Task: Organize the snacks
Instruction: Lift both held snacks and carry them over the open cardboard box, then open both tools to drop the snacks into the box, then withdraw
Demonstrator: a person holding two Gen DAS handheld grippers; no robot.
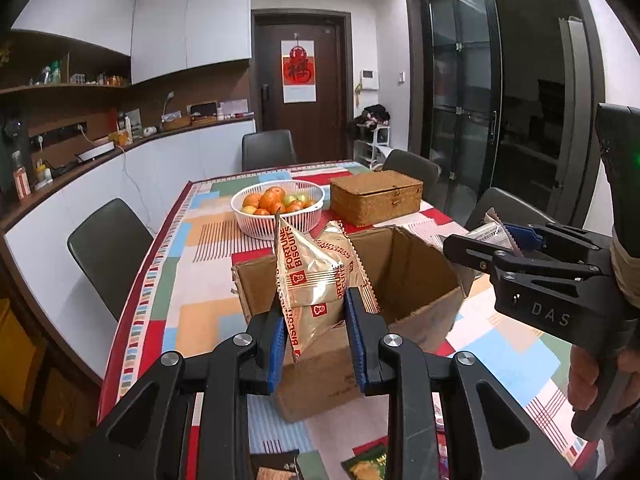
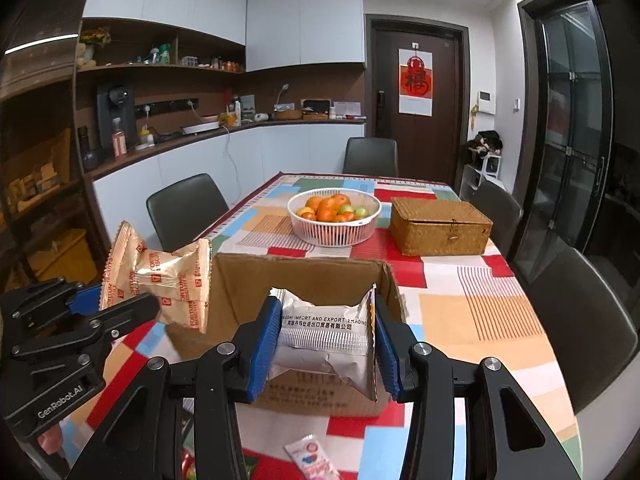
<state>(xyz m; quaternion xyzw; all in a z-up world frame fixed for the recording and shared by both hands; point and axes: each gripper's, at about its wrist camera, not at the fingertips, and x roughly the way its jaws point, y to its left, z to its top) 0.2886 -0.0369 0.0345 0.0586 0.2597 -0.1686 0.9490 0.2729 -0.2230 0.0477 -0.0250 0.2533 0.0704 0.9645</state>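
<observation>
My left gripper (image 1: 316, 312) is shut on gold Fortune Biscuits packets (image 1: 316, 268), held upright in front of an open cardboard box (image 1: 416, 276). In the right wrist view the same gripper (image 2: 116, 304) holds these biscuit packets (image 2: 160, 276) in the air just left of the box (image 2: 304, 276). My right gripper (image 2: 324, 332) is shut on a white packet with black print (image 2: 324, 320), at the near edge of the box. From the left wrist view, this gripper (image 1: 492, 236) and a corner of its white packet (image 1: 490, 232) show to the right of the box.
The box stands on a table with a colourful patchwork cloth (image 2: 460, 300). Behind it are a white fruit basket (image 2: 334, 234) and a woven lidded box (image 2: 440, 226). Dark chairs (image 1: 108, 248) (image 2: 580, 320) ring the table. Loose snack packs (image 2: 312, 460) (image 1: 368, 464) lie near the front edge.
</observation>
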